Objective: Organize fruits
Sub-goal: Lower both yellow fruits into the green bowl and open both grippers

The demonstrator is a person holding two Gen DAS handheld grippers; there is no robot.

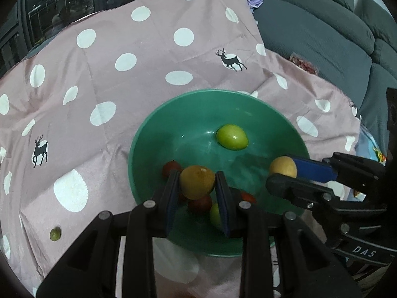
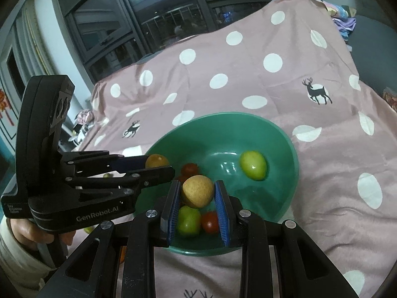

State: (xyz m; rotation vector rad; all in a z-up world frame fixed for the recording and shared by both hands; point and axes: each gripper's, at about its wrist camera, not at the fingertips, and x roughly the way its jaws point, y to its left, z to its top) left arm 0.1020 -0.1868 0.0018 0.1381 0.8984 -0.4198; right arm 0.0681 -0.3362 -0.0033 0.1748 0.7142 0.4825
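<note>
Hanging over the round green plastic bowl (image 1: 173, 114), both grippers carried fruit, so the coming release turned on one relation: each held fruit sat directly above the bowl's interior, inside the rim, with the floor of the bowl straight below. The left gripper (image 1: 197, 183) was clamped on a round dull-yellow fruit (image 1: 197, 181), its blue pads pressing either side, over the near-left part of the bowl. The right gripper (image 2: 197, 193) gripped a paler, tan-yellow round fruit (image 2: 198, 190) in the same way, over the near-right part. Neither fruit had a marked long axis; both looked nearly spherical, matte and firm, likely to roll a little once dropped.

Already lying in the bowl were a glossy green egg-shaped fruit (image 2: 253, 165) toward the far side, well apart from the rest, and, under the grippers, a second green fruit (image 2: 188, 221) beside small red tomatoes (image 2: 210, 222). One small green fruit (image 1: 55, 234) lay out on the pink polka-dot cloth (image 1: 124, 39), on the left gripper's side, well apart from the bowl, and probably fell to that hand.
</note>
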